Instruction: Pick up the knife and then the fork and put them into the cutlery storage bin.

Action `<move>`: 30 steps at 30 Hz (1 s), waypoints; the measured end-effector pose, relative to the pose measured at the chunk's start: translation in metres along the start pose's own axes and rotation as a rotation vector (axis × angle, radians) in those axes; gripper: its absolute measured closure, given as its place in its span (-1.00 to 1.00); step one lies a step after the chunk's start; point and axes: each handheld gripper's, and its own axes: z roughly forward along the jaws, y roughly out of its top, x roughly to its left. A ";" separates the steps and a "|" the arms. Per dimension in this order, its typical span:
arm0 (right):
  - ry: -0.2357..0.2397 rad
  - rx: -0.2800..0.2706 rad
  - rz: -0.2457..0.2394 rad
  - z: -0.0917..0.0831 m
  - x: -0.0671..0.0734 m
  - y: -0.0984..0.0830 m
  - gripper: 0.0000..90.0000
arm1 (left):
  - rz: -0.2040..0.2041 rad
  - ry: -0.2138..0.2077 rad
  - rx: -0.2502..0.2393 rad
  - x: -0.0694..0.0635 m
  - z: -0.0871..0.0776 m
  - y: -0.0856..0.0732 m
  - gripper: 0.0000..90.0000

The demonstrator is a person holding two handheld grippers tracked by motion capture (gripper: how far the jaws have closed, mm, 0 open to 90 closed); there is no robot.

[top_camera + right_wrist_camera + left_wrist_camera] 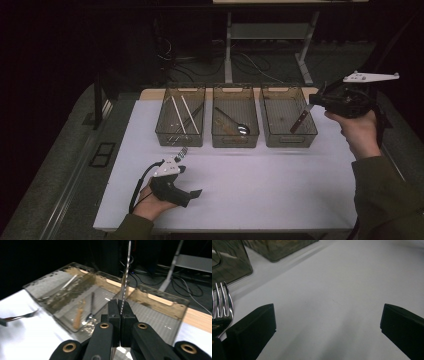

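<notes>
High view: right hand-held gripper [314,100] clenched a knife [300,120] above the right bin [288,141]; thin grip risked slipping. Left hand-held gripper [192,194] stood released.

room dark | grey floor [60,165] | cables [250,62] | metal frame [229,47]

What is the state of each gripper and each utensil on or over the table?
Left black two-jaw gripper: open, nothing between the jaws.
Right black two-jaw gripper: shut on the knife.
Serrated metal knife: clamped, lifted off the table.
Silver metal fork: lying free on the white table.
</notes>
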 end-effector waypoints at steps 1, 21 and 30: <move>-0.013 0.007 -0.001 0.002 -0.003 0.001 0.99 | 0.004 0.002 0.002 0.000 0.000 0.000 -1.00; -0.121 0.269 -0.004 0.044 -0.043 -0.017 0.99 | 0.014 -0.004 0.005 -0.002 0.000 0.000 -1.00; -0.121 0.287 0.009 0.055 -0.046 -0.025 0.99 | 0.012 -0.010 0.006 -0.002 0.001 0.000 -1.00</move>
